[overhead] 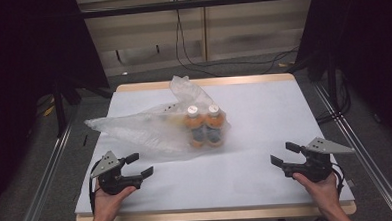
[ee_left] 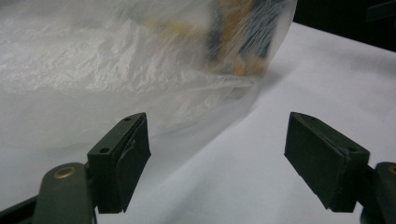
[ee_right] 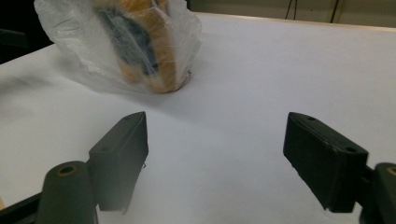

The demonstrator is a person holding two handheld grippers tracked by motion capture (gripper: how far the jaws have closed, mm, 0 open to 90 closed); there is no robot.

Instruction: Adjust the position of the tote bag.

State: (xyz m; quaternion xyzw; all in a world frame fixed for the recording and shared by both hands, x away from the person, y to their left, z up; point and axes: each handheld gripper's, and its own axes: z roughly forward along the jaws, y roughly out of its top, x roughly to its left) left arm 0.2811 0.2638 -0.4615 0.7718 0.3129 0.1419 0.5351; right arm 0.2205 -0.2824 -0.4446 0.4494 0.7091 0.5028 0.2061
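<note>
Bottles (overhead: 203,125), two of them with white caps and orange drink, stand side by side inside a thin clear plastic bag (overhead: 149,127) in the middle of the white desk (overhead: 264,107). The bag's loose end lies flat toward the left, and a crinkled bit sticks up behind the bottles. The left tool (overhead: 140,164) sits near the bag's front edge, jaws apart, holding nothing. The right tool (overhead: 285,154) waits well apart from the bag, jaws apart too and empty. I think the work is at a reaching step. Next, the left tool likely needs to pinch the bag's thin edge softly, without tipping the bottles.
</note>
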